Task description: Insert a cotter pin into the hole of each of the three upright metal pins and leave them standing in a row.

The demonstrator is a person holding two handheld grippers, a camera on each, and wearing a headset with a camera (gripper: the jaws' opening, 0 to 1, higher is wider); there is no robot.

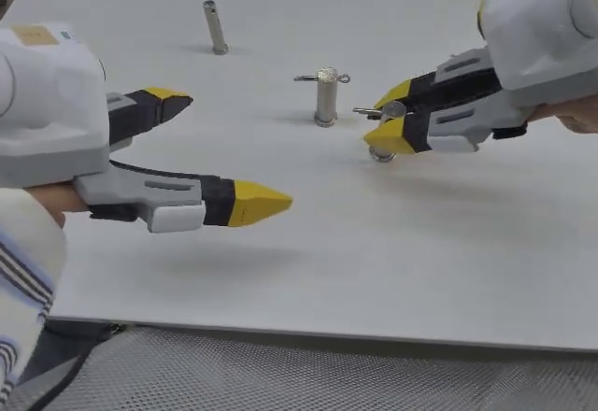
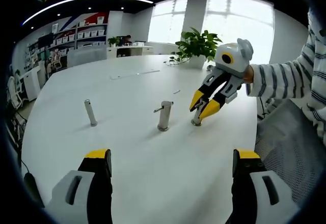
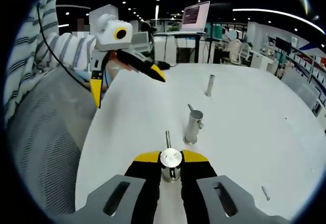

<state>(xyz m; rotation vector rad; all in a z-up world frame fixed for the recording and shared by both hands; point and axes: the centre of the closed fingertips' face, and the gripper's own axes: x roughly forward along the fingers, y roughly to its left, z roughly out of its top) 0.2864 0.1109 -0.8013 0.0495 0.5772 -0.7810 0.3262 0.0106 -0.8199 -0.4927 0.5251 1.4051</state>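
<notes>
White table (image 1: 308, 271), bright windows (image 2: 168, 28) beyond

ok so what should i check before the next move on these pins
1. Right gripper shut on the near pin: ok.
2. Near cotter pin sticks out of that pin; fully seated: cannot tell.
3. Middle pin upright, middle cotter pin through it: ok.
4. Far pin has a cotter pin: not ok, it stands bare.
5. Left gripper open and holding nothing, above the table: ok.
6. Three pins roughly in a row: ok.
</notes>
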